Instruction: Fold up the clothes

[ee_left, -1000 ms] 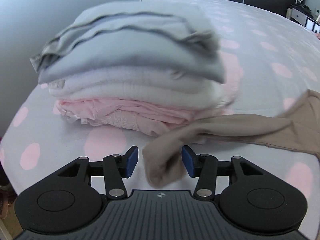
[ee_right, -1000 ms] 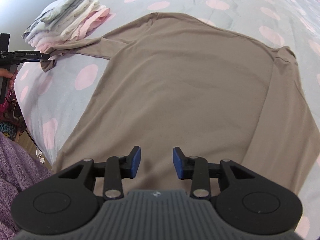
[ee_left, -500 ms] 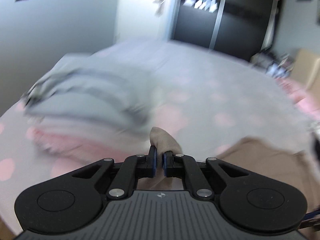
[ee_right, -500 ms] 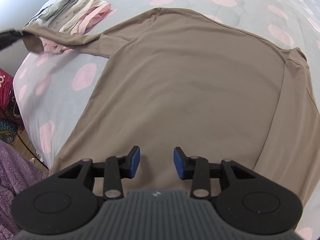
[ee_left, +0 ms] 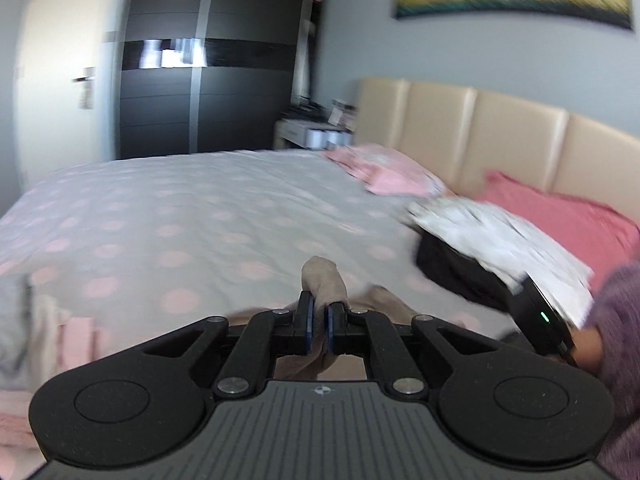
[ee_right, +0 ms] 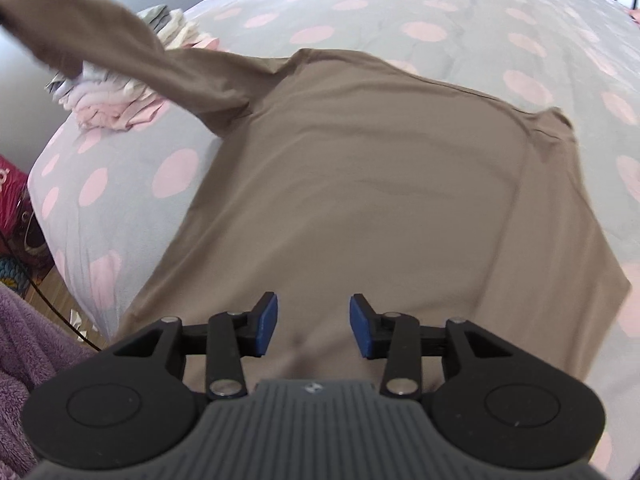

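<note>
My left gripper (ee_left: 319,326) is clamped on the cuff of the tan shirt's sleeve (ee_right: 120,46); cuff end pokes up past the pads. Sleeve is lifted off the bedspread (ee_right: 400,12), stretching up-left over the folded stack (ee_right: 120,96) near the bed corner. Tan shirt (ee_right: 360,184) body lies flat, hem toward me, far sleeve along its right edge. My right gripper (ee_right: 313,330) sits over the hem, jaws opening, nothing pinched, fabric only beneath them. Left bed edge is close to the shirt's left side. Plenty of bare bedspread beyond the collar. Left view is blurred: headboard (ee_left: 500,128), pink pillow (ee_left: 560,216), clothes pile (ee_left: 480,240) at right.
</note>
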Demonstrator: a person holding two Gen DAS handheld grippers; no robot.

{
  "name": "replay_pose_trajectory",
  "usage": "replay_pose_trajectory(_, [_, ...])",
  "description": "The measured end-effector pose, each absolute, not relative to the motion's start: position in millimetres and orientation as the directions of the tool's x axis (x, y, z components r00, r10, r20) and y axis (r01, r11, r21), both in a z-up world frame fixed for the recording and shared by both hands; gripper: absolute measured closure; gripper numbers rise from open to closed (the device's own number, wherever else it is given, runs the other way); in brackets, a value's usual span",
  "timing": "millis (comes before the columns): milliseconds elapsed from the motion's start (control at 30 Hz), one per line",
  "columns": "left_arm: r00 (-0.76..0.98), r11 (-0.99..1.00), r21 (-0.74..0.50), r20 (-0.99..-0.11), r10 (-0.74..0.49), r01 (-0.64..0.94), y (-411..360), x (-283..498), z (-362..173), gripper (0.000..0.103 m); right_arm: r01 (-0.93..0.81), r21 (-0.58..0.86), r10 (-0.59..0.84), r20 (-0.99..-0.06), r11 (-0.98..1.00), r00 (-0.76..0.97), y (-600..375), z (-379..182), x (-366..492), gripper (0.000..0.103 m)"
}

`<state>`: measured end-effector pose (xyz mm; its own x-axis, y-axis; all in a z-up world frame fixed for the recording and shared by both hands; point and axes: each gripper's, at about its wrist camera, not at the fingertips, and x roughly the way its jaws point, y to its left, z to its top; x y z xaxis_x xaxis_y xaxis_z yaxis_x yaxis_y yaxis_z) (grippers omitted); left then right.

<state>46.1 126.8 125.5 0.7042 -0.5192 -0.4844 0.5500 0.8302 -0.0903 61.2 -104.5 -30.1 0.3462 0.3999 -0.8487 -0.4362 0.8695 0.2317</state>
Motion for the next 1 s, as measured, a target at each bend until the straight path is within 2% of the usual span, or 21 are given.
replay_pose_trajectory(100, [0.616, 0.762, -0.051, -0.555, -0.559, 0.646, 93.5, 33.0, 106.9, 0.098, -0.421, 0.230, 0.393, -0.848, 0.878, 0.355, -115.1, -29.4, 54.6, 0.059])
replay_pose_trajectory(200, [0.527, 0.710, -0.025, -0.652, -0.545, 0.703, 67.6, 17.5, 80.3, 0.098, -0.413, 0.231, 0.389, -0.850, 0.881, 0.354, -124.0, -30.9, 48.0, 0.059])
replay_pose_trajectory(367, [0.374, 0.636, -0.020, -0.794, -0.479, 0.772, 49.1, -1.8, 31.1, 0.098, -0.414, 0.230, 0.384, -0.859, 0.881, 0.339, -131.2, -37.2, 38.2, 0.059])
replay_pose_trajectory(467, [0.326, 0.629, -0.023, -0.840, -0.434, 0.777, 51.4, -8.4, 10.7, 0.095, -0.427, 0.230, 0.387, -0.862, 0.874, 0.327, -129.9, -40.0, 34.8, 0.059])
replay_pose_trajectory(600, [0.267, 0.606, -0.035, -0.876, -0.402, 0.795, 51.8, -12.8, -2.2, 0.084, -0.456, 0.232, 0.402, -0.857, 0.859, 0.322, -124.2, -41.4, 31.7, 0.059])
replay_pose_trajectory(667, [0.226, 0.592, -0.073, -0.882, -0.414, 0.802, 54.6, -14.7, -4.4, 0.066, -0.474, 0.239, 0.418, -0.850, 0.848, 0.319, -120.6, -41.1, 29.9, 0.059])
replay_pose_trajectory(733, [0.191, 0.579, -0.105, -0.884, -0.426, 0.809, 56.1, -15.9, -6.2, 0.059, -0.487, 0.254, 0.438, -0.843, 0.835, 0.312, -116.8, -40.9, 28.6, 0.059])
replay_pose_trajectory(1000, [0.259, 0.685, -0.095, -0.882, -0.395, 0.722, 76.6, -8.9, -13.1, 0.058, -0.535, 0.342, 0.521, -0.823, 0.773, 0.227, -97.9, -46.2, 15.8, 0.063])
